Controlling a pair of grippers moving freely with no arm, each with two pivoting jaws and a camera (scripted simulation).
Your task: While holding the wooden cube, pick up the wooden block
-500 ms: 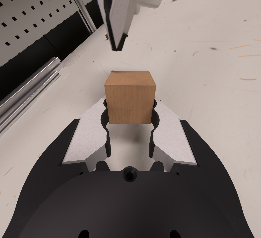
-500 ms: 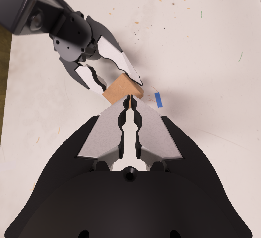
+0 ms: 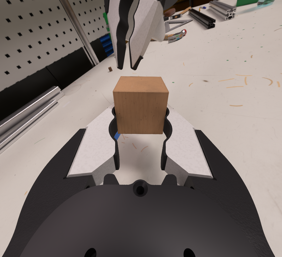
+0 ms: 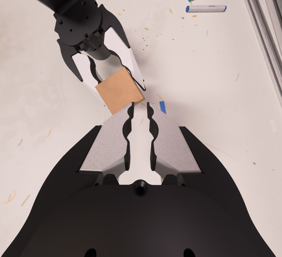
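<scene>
Between the left hand-held gripper (image 3: 140,109) fingers, wooden cube (image 3: 140,109), faces square-on.

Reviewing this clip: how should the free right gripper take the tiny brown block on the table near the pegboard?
Probably from above, pinching two opposite sides. The wooden block stands alone on the table, and the pegboard behind it crowds a level approach. The right gripper is open. The block is too small to judge more.

Bare tabletop (image 4: 198,112) probably beside blue tape (image 4: 162,107).
</scene>
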